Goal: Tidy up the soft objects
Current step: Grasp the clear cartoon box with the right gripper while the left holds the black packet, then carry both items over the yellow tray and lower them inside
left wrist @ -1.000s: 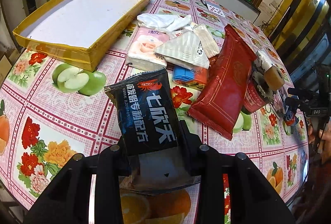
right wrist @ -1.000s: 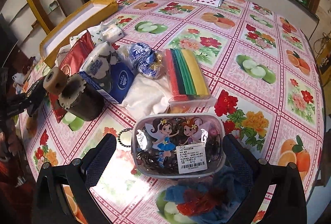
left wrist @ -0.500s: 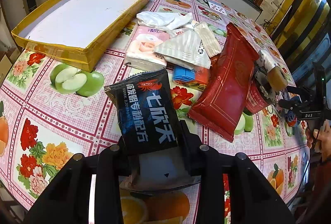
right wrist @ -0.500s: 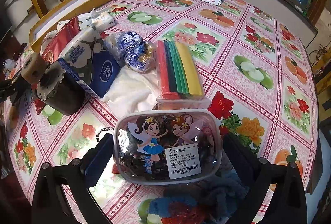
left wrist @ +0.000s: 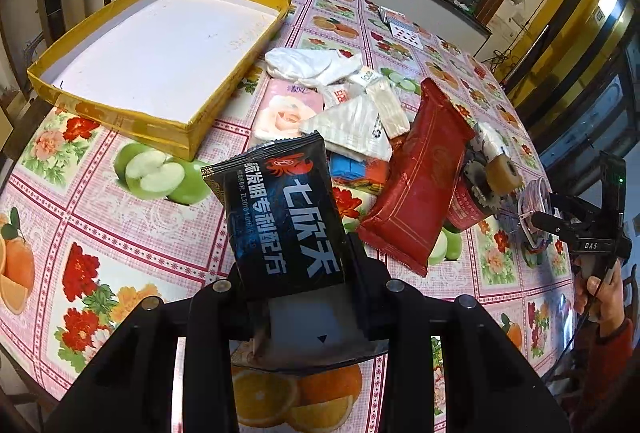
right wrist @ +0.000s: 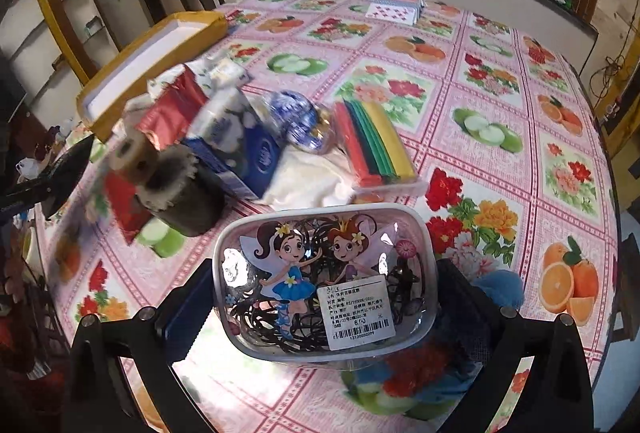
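Observation:
My left gripper (left wrist: 296, 273) is shut on the lower end of a black snack packet (left wrist: 280, 209) with blue and white lettering, held above the tablecloth. Beyond it lies a pile of soft things: a red packet (left wrist: 420, 177), a pink tissue pack (left wrist: 288, 109) and a white cloth (left wrist: 308, 65). A yellow-rimmed tray (left wrist: 120, 113) with a white floor sits far left. My right gripper (right wrist: 324, 285) is shut on a clear pouch (right wrist: 320, 273) printed with two fairies and full of black hair ties, lifted off the table.
A blue tissue pack (right wrist: 240, 141), a dark spool (right wrist: 180, 193), a box of coloured strips (right wrist: 376, 141) and a blue-wrapped bundle (right wrist: 296, 117) crowd the middle. Playing cards (right wrist: 396, 5) lie far back. A blue and red plush (right wrist: 500, 285) lies under the pouch. A person's hand (left wrist: 596, 289) shows at the right.
The right gripper has risen with the fairy pouch and swung, so more of the far table shows. The left gripper keeps the black packet almost where it was.

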{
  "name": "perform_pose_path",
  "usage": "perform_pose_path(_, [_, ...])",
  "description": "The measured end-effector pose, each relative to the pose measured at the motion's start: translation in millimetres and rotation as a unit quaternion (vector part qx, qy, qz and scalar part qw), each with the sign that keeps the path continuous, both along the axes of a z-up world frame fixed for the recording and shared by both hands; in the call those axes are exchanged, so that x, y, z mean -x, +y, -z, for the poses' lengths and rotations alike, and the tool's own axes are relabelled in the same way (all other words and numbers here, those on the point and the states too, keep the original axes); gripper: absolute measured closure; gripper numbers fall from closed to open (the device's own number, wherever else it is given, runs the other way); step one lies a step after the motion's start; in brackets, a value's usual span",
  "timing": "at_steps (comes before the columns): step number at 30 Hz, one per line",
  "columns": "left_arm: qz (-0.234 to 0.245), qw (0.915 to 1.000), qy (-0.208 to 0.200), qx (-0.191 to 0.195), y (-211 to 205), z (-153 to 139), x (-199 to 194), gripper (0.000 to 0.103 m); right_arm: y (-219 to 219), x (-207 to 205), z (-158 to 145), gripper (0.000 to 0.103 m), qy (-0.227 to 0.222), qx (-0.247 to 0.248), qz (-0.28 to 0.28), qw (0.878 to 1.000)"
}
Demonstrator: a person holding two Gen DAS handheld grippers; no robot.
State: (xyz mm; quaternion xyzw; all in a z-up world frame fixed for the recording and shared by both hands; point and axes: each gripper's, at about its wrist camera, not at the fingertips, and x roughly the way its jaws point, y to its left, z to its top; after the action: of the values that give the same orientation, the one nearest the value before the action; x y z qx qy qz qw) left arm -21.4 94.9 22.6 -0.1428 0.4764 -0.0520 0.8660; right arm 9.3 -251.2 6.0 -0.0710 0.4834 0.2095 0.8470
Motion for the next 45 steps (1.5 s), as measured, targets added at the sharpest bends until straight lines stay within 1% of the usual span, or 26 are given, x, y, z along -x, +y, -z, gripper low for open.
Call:
perform_pose_path(2, [-0.007,0.9999,-0.012,-0.005,11,-13,-3,0.070,23,2,-25,0.000,-0.013,-0.019,-0.021,1.000])
perform_pose_path(4, [-0.016,0.9997,-0.019,-0.005,27,-25,-11,0.070,49,-2,-44,0.000,-0.017,-0.047,-0.044,0.998])
perform_pose_path(6, [-0.027,0.9992,-0.026,-0.011,44,-38,-21,0.070,86,-12,-61,0.000,-0.020,-0.077,-0.068,0.995])
perform_pose_path(8, [-0.043,0.9979,-0.039,-0.030,60,-51,-35,0.070,130,-28,-71,0.000,-0.013,-0.106,-0.088,0.990])
perform_pose_path(10, [-0.053,0.9966,-0.041,-0.048,77,-58,-53,0.070,173,-44,-74,0.000,-0.018,-0.106,-0.098,0.989])
perform_pose_path(11, [-0.055,0.9966,-0.039,-0.047,85,-59,-65,0.070,173,-44,-74,0.000,-0.018,-0.106,-0.098,0.989])
perform_pose_path(14, [-0.062,0.9963,-0.030,-0.052,106,-54,-100,0.070,241,-81,-72,0.000,-0.009,-0.118,-0.102,0.988])
perform_pose_path(15, [-0.061,0.9965,-0.026,-0.051,112,-50,-111,0.070,256,-91,-70,0.000,-0.010,-0.116,-0.100,0.988])
perform_pose_path(18, [-0.055,0.9982,-0.002,-0.024,127,-28,-144,0.070,308,-132,-55,0.000,-0.007,-0.108,-0.085,0.990])
perform_pose_path(21, [-0.059,0.9979,0.013,-0.021,137,-8,-166,0.069,337,-166,-38,0.000,-0.006,-0.103,-0.061,0.993])
perform_pose_path(23, [-0.070,0.9966,0.036,-0.025,143,7,-176,0.069,350,-189,-22,0.000,0.000,-0.100,-0.044,0.994])
perform_pose_path(24, [-0.076,0.9956,0.051,-0.020,147,15,-178,0.069,358,-199,-13,0.000,0.006,-0.097,-0.038,0.995])
perform_pose_path(25, [-0.079,0.9947,0.065,-0.011,152,22,-178,0.069,363,-205,-6,0.000,0.010,-0.092,-0.036,0.995])
perform_pose_path(26, [-0.079,0.9942,0.073,-0.011,154,27,-175,0.069,368,-211,0,0.000,0.014,-0.086,-0.035,0.996])
perform_pose_path(27, [-0.080,0.9932,0.080,-0.026,155,30,-172,0.069,371,-212,4,0.000,0.015,-0.084,-0.037,0.996])
perform_pose_path(30, [-0.078,0.9922,0.078,-0.058,154,30,-150,0.068,382,-216,13,0.000,0.025,-0.080,-0.048,0.995])
perform_pose_path(34, [-0.055,0.9902,0.080,-0.101,146,32,-115,0.067,386,-208,24,0.000,0.056,-0.094,-0.059,0.992])
perform_pose_path(35, [-0.048,0.9902,0.078,-0.106,144,33,-105,0.067,386,-203,27,0.000,0.063,-0.090,-0.059,0.992])
perform_pose_path(37, [-0.041,0.9916,0.076,-0.096,145,33,-86,0.067,388,-186,31,0.000,0.074,-0.096,-0.077,0.990])
perform_pose_path(38, [-0.039,0.9921,0.076,-0.091,146,32,-73,0.067,387,-177,30,0.000,0.070,-0.094,-0.080,0.990])
perform_pose_path(40, [-0.031,0.9919,0.075,-0.098,144,31,-49,0.067,386,-157,26,0.000,0.062,-0.103,-0.096,0.988])
perform_pose_path(42, [-0.028,0.9913,0.075,-0.104,142,26,-31,0.067,387,-144,20,0.000,0.053,-0.101,-0.099,0.988])
perform_pose_path(45, [-0.028,0.9927,0.040,-0.110,140,-6,-31,0.067,391,-140,16,0.000,0.035,-0.078,-0.090,0.992])
